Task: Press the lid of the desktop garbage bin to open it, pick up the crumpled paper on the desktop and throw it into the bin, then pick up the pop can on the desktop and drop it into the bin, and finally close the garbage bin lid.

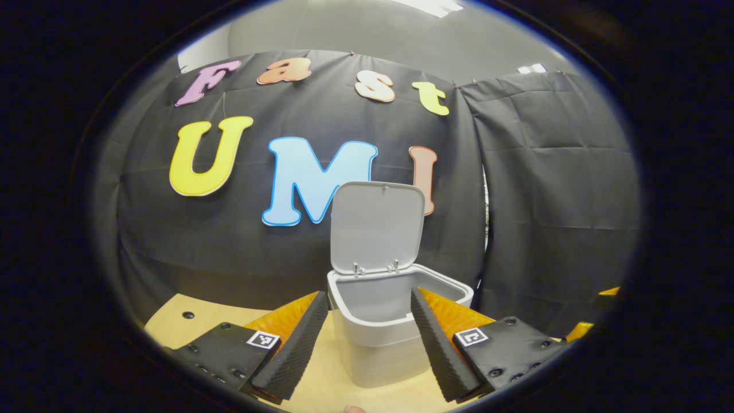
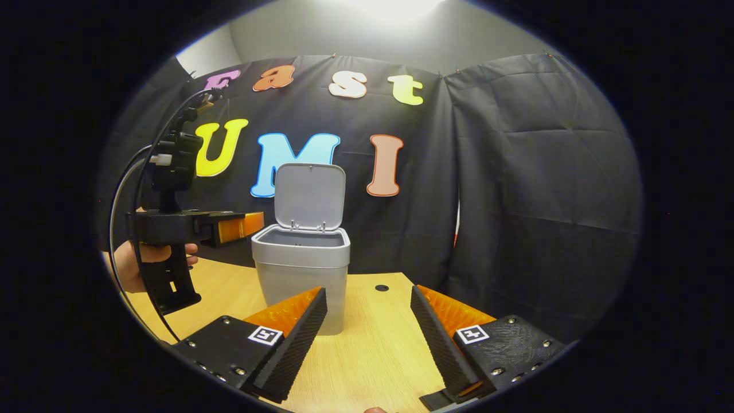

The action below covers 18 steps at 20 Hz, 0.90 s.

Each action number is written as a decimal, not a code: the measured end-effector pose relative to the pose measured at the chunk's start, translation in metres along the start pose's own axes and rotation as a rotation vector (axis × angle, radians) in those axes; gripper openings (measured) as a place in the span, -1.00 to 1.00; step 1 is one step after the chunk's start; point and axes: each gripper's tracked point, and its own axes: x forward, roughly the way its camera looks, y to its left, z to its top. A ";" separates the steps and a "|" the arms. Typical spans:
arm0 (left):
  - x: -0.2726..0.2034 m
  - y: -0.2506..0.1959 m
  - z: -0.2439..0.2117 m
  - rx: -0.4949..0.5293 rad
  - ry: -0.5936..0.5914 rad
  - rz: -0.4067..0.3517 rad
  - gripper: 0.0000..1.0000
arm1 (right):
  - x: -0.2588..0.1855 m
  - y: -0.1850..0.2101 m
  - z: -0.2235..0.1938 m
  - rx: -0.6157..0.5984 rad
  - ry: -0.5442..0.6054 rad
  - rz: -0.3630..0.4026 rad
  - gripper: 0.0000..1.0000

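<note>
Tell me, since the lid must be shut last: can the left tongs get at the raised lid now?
Probably yes. The left tongs are open and empty above the garbage bin, facing its upright lid, with nothing between them. In the right gripper view they hang beside the bin's rim.

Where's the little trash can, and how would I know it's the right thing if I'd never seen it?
Find the wooden table in front of the black cloth wall. Near its back edge stands the grey bin, a small box with rounded corners. Its lid stands straight up, hinged at the back, so its top is open; beside it hangs the left gripper, dark, in a hand.
</note>
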 end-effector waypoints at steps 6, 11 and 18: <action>-0.036 0.020 -0.006 0.011 0.008 0.048 0.92 | 0.002 0.023 0.005 -0.004 -0.018 0.062 0.89; -0.071 0.039 -0.005 -0.001 -0.007 0.091 0.90 | 0.000 0.050 -0.004 0.000 0.017 0.134 0.89; -0.129 0.082 -0.020 -0.023 0.006 0.190 0.92 | -0.014 0.105 -0.028 -0.012 0.102 0.282 0.89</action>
